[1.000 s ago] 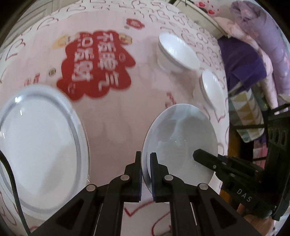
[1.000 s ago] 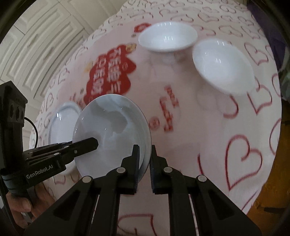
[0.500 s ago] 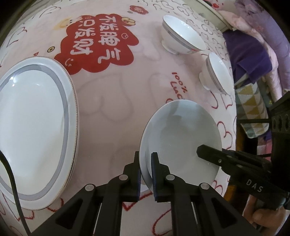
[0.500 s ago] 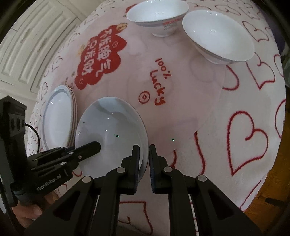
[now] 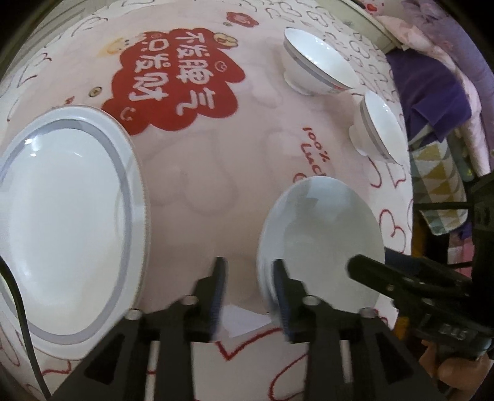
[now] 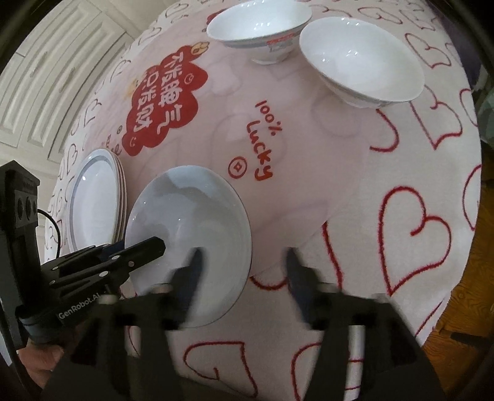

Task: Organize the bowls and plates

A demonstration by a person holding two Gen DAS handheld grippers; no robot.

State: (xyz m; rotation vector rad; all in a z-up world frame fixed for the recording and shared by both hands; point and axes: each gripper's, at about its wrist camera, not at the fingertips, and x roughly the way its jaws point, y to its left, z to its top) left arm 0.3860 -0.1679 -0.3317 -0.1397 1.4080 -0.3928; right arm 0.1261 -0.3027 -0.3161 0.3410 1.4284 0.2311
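Small plate [image 5: 321,234]: white, plain, lies on the pink mat [image 5: 197,172] near the mat's front edge, just R of the large plate stack [image 5: 68,222]. Not stacked on it; a strip of mat shows between the two.

L gripper [image 5: 248,268]: jaws have just been opening and now stand part open. The plate's L rim sits in the gap, close by the R finger [image 5: 279,277]; L finger stands clear over bare mat. Blur hides whether the R pad touches the rim. No clamp seen.

R gripper [image 6: 242,263]: jaws have just been opening, now wide apart. L finger [image 6: 193,265] hangs over the plate's R inner face, R finger over the cloth past the rim, so the plate's R rim lies between them with clear gaps. Fingers motion-blurred. Nothing held.

Each gripper shows in the other's view, tip over the plate's opposite side. A hand [image 5: 450,373] grips the R tool's handle at lower R of the L view.

Large plate stack: grey-banded rims, several plates, L side of mat.

Two bowls, far R part of mat, upright, side by side, not nested: far bowl [image 6: 256,24], near bowl [image 6: 361,58].

Mat lies on a white cloth with red hearts [image 6: 416,222]. Mat print: red cloud w/ white characters, "100% Lucky".
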